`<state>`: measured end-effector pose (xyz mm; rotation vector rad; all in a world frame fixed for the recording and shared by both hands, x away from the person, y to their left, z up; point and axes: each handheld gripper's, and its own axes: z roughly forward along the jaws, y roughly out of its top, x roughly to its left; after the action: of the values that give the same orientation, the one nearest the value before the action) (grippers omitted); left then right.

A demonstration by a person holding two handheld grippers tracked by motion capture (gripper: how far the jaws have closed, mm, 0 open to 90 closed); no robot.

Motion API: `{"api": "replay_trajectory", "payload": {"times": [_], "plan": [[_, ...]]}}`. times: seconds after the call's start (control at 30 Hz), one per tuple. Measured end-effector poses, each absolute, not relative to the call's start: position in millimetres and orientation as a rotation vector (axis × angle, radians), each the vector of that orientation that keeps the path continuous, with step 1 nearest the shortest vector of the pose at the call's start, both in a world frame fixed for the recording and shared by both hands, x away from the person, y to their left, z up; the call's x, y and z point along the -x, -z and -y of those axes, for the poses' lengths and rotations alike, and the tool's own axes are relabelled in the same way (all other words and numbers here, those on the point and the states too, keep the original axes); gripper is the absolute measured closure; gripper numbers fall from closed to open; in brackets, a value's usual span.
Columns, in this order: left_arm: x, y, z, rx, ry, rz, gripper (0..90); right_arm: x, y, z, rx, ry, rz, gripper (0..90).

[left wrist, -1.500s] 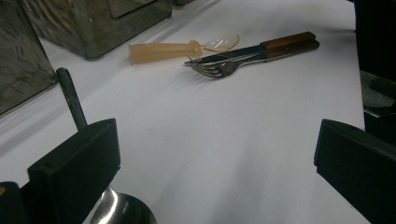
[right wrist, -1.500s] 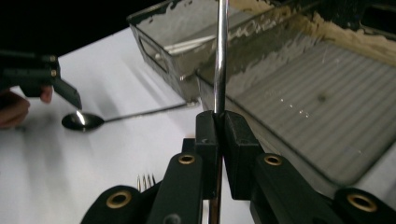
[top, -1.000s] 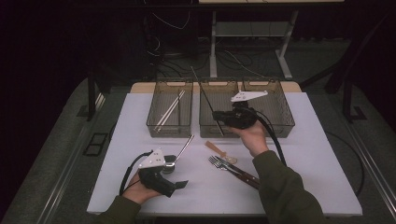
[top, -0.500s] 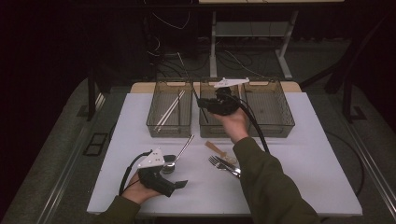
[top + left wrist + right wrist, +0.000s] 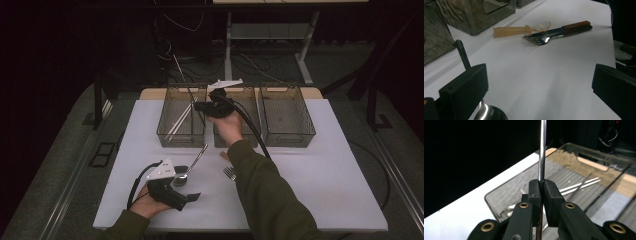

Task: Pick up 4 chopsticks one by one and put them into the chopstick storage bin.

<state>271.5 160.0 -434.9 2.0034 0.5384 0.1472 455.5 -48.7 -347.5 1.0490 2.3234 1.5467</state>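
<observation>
Sorting cutlery: we hold a metal chopstick above the left bin.

Our left gripper (image 5: 192, 197) rests on the surface (image 5: 325, 170) with fingers spread wide, grasping nothing, a steel spoon (image 5: 187, 167) just beside it. Our right gripper (image 5: 540, 195) has its fingers clenched on the thin metal chopstick (image 5: 542, 150), upright over the left bin (image 5: 182, 117) where white chopsticks (image 5: 579, 185) lie. Next, we judge, lower it and release.

right claw (image 5: 200, 106) swung leftward from the middle bin (image 5: 252, 107), carried its thin metal rod (image 5: 183, 80) over the left bin (image 5: 170, 131)
</observation>
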Motion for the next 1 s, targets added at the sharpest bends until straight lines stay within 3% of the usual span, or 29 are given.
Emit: {"api": "replay_trajectory", "payload": {"times": [0.67, 1.0], "plan": [[-272, 435, -160, -2.013, -0.152, -0.526, 0.0, -457, 385, 10, -1.11, -1.303, -2.449, 83.9], [-272, 435, -160, -2.014, -0.151, -0.529, 0.0, -455, 371, 18, -1.093, -1.352, -2.408, 59.2]]}}
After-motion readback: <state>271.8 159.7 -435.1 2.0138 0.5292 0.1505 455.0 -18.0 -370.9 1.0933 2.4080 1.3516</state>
